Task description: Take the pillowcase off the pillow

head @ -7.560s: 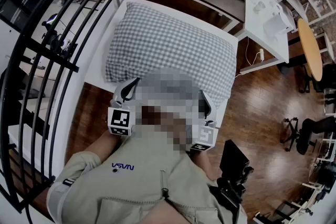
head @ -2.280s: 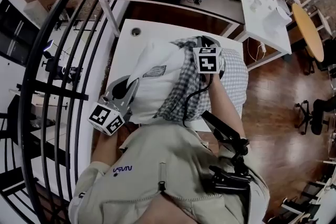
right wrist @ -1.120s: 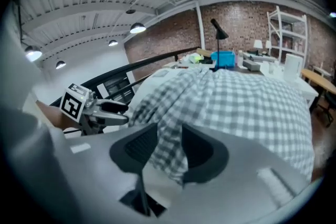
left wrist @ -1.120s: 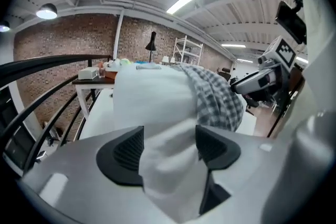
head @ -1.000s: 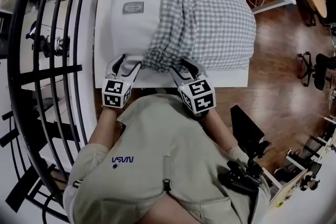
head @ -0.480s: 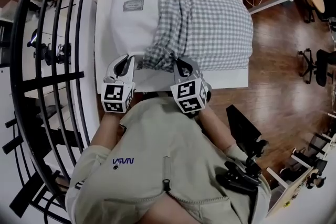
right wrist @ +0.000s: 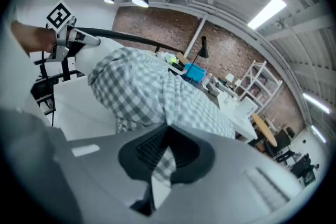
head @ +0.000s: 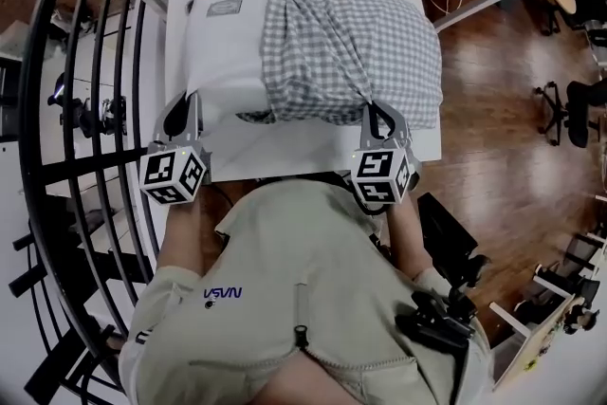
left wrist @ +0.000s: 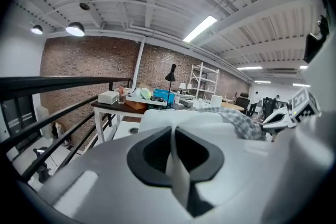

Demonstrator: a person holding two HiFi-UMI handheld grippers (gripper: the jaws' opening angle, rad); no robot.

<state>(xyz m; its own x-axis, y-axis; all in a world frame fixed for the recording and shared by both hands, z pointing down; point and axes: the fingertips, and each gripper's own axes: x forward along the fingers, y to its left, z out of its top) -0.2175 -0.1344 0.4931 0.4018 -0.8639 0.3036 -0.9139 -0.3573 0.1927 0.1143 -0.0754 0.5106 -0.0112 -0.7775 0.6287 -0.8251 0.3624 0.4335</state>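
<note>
A black railing curves down the left of the head view, at 9 o'clock from the white tabletop. Next to it, the left tool is at the pillow's 7 o'clock corner, with its marker cube nearer the person. In the left gripper view its jaws are closed together with a thin fold of plain white cloth pinched between the pads, so it grips the pillow itself.

The pillow lies lengthwise across the tabletop. Its bare white end points to 9 o'clock and carries a small sewn label near the 11 o'clock corner. From about a third of the way along, the grey checked pillowcase covers the rest out to 3 o'clock. Its open edge is bunched into folds that run from 12 to 6 o'clock across the pillow.

The right tool is at the pillowcase's 5 o'clock corner. In the right gripper view its jaws are closed on a tuck of the checked cloth, which stretches taut from the pads toward the pillow.

The two tools are well apart, one at each near corner. The person's beige jacket fills the 6 o'clock side, and a wooden floor lies at 3 o'clock.
</note>
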